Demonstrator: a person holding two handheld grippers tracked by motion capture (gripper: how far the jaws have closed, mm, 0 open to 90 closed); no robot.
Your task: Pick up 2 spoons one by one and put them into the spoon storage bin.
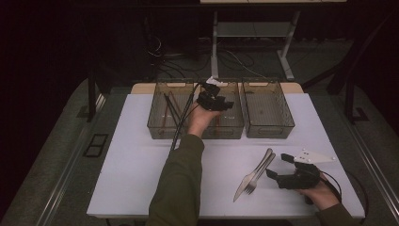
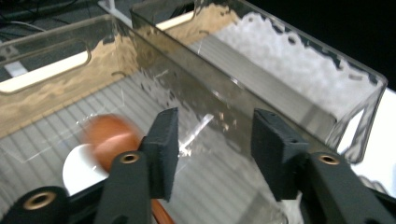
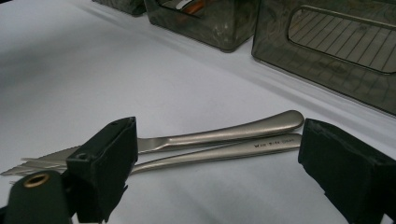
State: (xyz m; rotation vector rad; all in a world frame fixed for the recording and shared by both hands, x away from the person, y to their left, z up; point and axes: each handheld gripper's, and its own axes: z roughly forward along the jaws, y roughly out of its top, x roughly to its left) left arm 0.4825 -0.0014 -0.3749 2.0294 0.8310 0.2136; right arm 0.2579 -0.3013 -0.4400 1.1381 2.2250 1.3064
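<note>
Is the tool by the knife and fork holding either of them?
No, the right tool is open, and the knife and fork lie untouched between its jaws.

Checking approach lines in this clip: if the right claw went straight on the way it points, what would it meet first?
Probably the knife and fork, lying side by side on the white table between the right claw's open jaws. Depth is unclear, so it might touch the table just short of them.
</note>
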